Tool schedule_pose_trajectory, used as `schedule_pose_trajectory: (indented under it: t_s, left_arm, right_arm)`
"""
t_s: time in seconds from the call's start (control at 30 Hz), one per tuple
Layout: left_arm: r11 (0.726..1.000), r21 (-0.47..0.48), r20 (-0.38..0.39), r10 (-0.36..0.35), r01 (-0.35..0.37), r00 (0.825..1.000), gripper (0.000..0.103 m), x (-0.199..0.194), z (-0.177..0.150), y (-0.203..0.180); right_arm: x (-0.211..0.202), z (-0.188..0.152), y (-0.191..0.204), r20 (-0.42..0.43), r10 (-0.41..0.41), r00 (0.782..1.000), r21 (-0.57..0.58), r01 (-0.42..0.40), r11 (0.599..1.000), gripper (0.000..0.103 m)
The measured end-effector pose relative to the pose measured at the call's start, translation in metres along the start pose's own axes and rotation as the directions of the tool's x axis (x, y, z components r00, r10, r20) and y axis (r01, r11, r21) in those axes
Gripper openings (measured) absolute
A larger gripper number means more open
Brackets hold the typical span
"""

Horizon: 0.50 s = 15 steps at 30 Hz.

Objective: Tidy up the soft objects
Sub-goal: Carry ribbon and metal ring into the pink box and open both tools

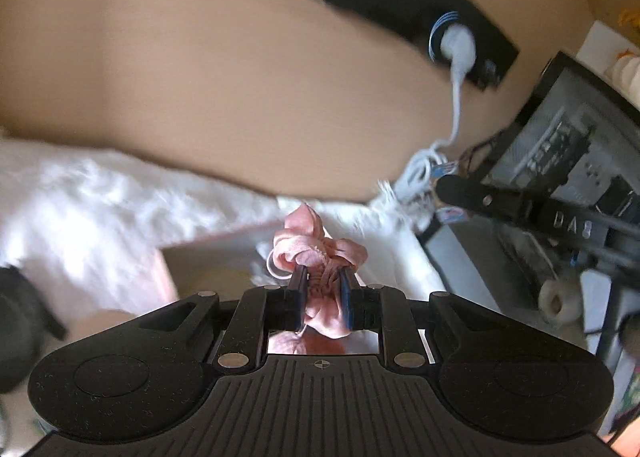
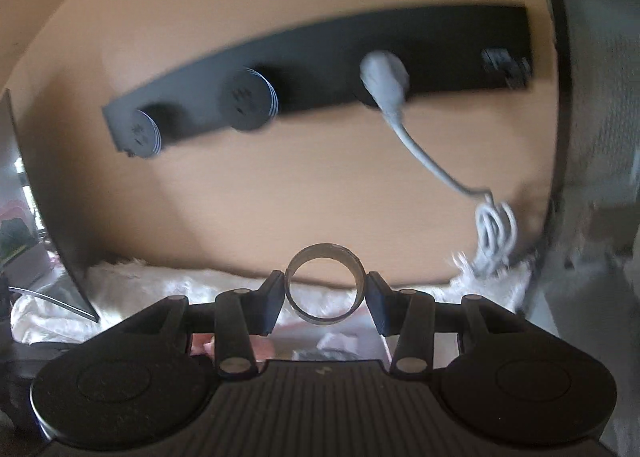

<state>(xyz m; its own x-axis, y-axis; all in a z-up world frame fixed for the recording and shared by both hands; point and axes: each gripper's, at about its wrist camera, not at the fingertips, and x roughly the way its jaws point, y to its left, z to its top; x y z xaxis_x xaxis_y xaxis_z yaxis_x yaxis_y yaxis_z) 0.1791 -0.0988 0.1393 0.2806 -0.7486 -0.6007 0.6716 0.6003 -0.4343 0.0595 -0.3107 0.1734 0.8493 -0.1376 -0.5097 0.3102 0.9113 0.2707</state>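
My left gripper (image 1: pixel 323 277) is shut on a crumpled pink fabric piece (image 1: pixel 316 249), which bunches out above and below the pads, a thin white loop hanging at its left side. Beneath it lies an open pale box (image 1: pixel 208 257) on white fluffy fabric (image 1: pixel 100 209). My right gripper (image 2: pixel 325 289) is shut on a short cardboard tube ring (image 2: pixel 325 284), held by its sides with the hollow facing the camera. The other gripper's black finger (image 1: pixel 472 193) shows at the right in the left wrist view. Both views are motion-blurred.
A tan wall carries a black socket strip (image 2: pixel 320 69) with a white plug and cable (image 2: pixel 386 83) hanging down to a coil (image 2: pixel 494 225). White fluffy fabric (image 2: pixel 200 289) lies below. A black-framed picture (image 1: pixel 568 129) leans at the right, and a pale roll (image 1: pixel 560 301) lies nearby.
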Motion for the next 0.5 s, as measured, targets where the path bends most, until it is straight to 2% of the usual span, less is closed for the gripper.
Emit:
schedule_pose_trajectory:
  t_s: [0.13, 0.2, 0.23, 0.27, 0.3, 0.37, 0.43, 0.5]
  left_arm:
    - [0.999, -0.03, -0.078, -0.04, 0.038, 0.996, 0.021, 0.04, 0.0, -0.003]
    - [0.999, -0.033, -0.156, -0.044, 0.039, 0.987, 0.024, 0.066, -0.004, -0.002]
    - [1.0, -0.001, -0.208, -0.009, 0.009, 0.978, 0.026, 0.081, -0.008, -0.004]
    - [0.997, 0.063, -0.253, 0.056, -0.041, 0.966, 0.026, 0.096, -0.013, -0.008]
    - [0.989, 0.122, -0.269, 0.119, -0.088, 0.956, 0.026, 0.105, -0.016, -0.011]
    - [0.943, 0.273, -0.243, 0.259, -0.191, 0.935, 0.032, 0.121, -0.024, -0.021]
    - [0.911, 0.342, -0.232, 0.321, -0.232, 0.918, 0.049, 0.131, -0.026, -0.024]
    - [0.884, 0.379, -0.234, 0.379, -0.275, 0.895, 0.058, 0.14, -0.028, -0.021]
  right_arm:
    - [0.018, -0.015, -0.015, -0.028, -0.012, 1.0, 0.015, 0.013, 1.0, 0.044]
    - [0.026, -0.023, -0.018, -0.037, -0.019, 0.999, 0.021, 0.019, 1.0, 0.044]
    - [0.029, -0.026, -0.019, -0.042, -0.022, 0.999, 0.023, 0.023, 0.999, 0.044]
    - [0.032, -0.028, -0.021, -0.047, -0.023, 0.999, 0.028, 0.024, 0.999, 0.044]
    - [0.033, -0.032, -0.024, -0.052, -0.021, 0.998, 0.033, 0.023, 0.999, 0.044]
    - [0.036, -0.037, -0.027, -0.062, -0.016, 0.998, 0.043, 0.019, 0.999, 0.044]
    - [0.037, -0.041, -0.029, -0.065, -0.016, 0.998, 0.046, 0.019, 0.999, 0.044]
    - [0.036, -0.045, -0.031, -0.065, -0.022, 0.998, 0.045, 0.024, 0.999, 0.044]
